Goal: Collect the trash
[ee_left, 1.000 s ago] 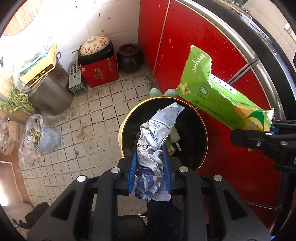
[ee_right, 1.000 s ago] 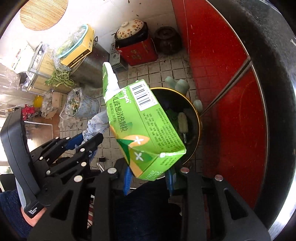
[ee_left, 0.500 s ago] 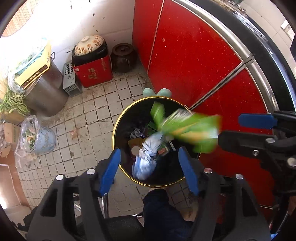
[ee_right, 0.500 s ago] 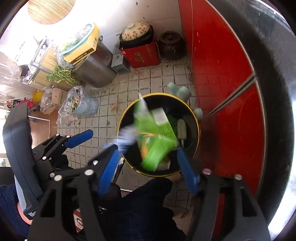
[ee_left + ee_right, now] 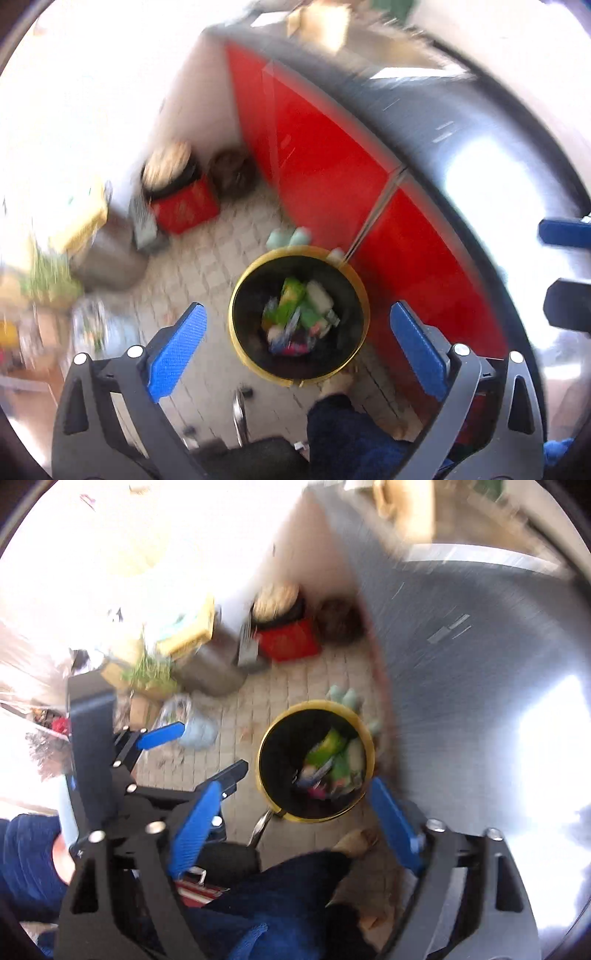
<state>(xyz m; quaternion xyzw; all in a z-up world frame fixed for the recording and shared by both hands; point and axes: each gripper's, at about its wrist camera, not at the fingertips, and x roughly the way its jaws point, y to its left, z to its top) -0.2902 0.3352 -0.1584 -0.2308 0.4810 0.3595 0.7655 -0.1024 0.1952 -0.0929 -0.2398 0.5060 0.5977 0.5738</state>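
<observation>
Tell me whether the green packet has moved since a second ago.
Yes. The green packet has left the right gripper and dropped down into the yellow-rimmed bin, where it lies among the other trash.

bin (image 5: 236, 314): black inside, yellow rim
packet (image 5: 290, 301): green
cabinet (image 5: 325, 162): red
box (image 5: 184, 212): red
floor (image 5: 207, 258): pale square tiles
pads (image 5: 177, 347): blue

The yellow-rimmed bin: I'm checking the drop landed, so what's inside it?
Inside the bin lies a green package on top of mixed, blurred wrappers. Whatever sits beneath that pile, and the bin's floor, is covered. Both the left gripper and the right gripper are open and empty.
</observation>
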